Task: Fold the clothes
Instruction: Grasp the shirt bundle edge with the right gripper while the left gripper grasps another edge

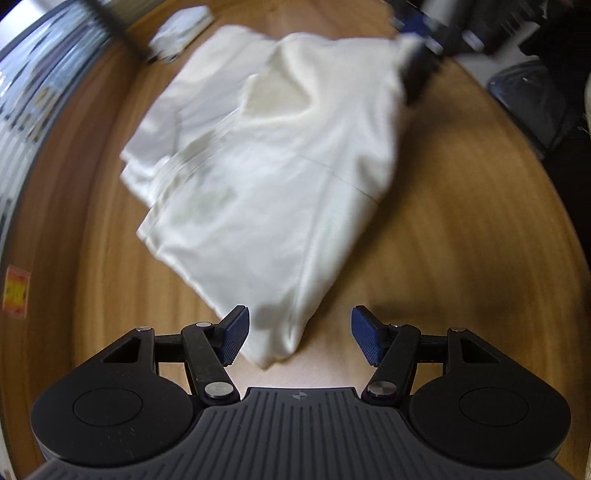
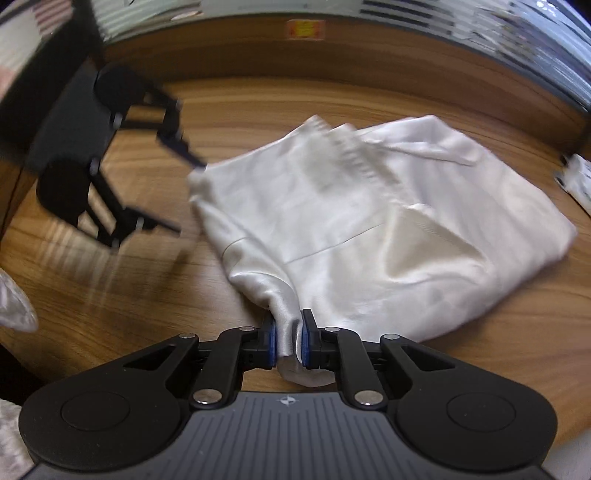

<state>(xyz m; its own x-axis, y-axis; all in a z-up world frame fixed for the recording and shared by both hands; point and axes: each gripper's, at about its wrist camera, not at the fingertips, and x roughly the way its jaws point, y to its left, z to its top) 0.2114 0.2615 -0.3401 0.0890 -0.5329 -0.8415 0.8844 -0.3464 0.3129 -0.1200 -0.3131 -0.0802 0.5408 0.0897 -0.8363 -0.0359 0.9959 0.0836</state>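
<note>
Our right gripper [image 2: 288,341] has its jaws closed tight on a bunched corner of the white garment [image 2: 369,229], the cloth pinched between the blue pads with a small tail poking out behind them. Our left gripper [image 1: 300,338] has its jaws spread wide and holds nothing; another corner of the garment [image 1: 266,166] lies between the pads, brushing the left one, but is not gripped. In the right view that left gripper [image 2: 177,192] sits at the garment's far-left corner.

The garment lies on the wooden bench [image 1: 461,240], partly doubled over, with layered hems showing along one side and a raised pocket of cloth in the middle. It is rumpled rather than flat. A small white packet [image 1: 184,33] sits near the far edge of the bench.

What could go wrong, as we judge it: pulling with the right alone would drag the whole piece across the bench and skew the layers. The thin pinch may slip if tugged. If the left closes off the corner it would catch only one layer, and the fold would come out crooked.
</note>
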